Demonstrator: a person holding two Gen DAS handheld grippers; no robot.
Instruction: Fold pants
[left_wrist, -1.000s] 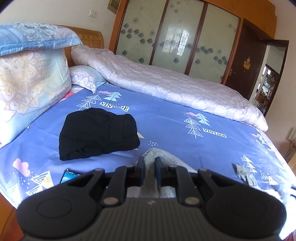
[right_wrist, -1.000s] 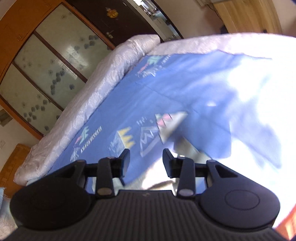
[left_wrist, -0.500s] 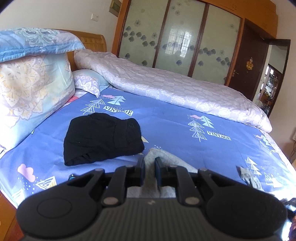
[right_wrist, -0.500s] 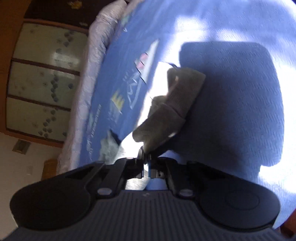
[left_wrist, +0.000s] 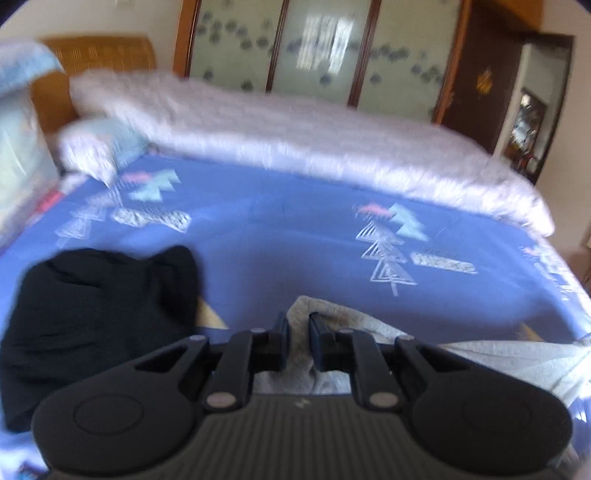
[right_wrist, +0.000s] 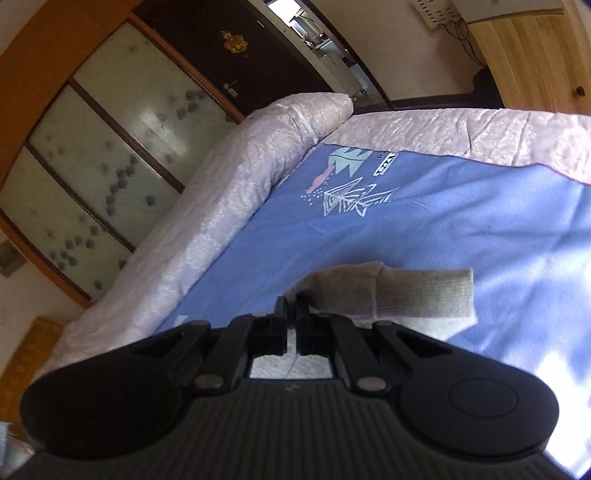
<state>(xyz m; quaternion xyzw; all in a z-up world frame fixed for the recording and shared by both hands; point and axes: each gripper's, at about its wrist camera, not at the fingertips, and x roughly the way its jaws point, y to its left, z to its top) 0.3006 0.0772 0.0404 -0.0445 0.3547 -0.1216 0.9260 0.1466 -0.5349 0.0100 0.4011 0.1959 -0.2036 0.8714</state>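
The grey pants (left_wrist: 369, 332) lie at the near edge of the blue patterned bed sheet (left_wrist: 295, 229). My left gripper (left_wrist: 297, 325) is shut on a fold of their grey fabric. In the right wrist view my right gripper (right_wrist: 291, 314) is shut on another part of the grey pants (right_wrist: 388, 291), with a ribbed leg cuff (right_wrist: 428, 291) hanging out to the right above the sheet (right_wrist: 443, 221). The rest of the pants is hidden under the grippers.
A folded black garment (left_wrist: 96, 314) lies on the sheet to the left. A rolled white quilt (left_wrist: 295, 147) runs along the far side of the bed, pillows (left_wrist: 22, 140) at the left. A wardrobe (left_wrist: 314, 48) and a dark door (left_wrist: 476, 85) stand behind.
My right gripper went from open to shut on the pants and lifted the cuff off the sheet. My left gripper kept its hold and moved forward, towards the black garment.
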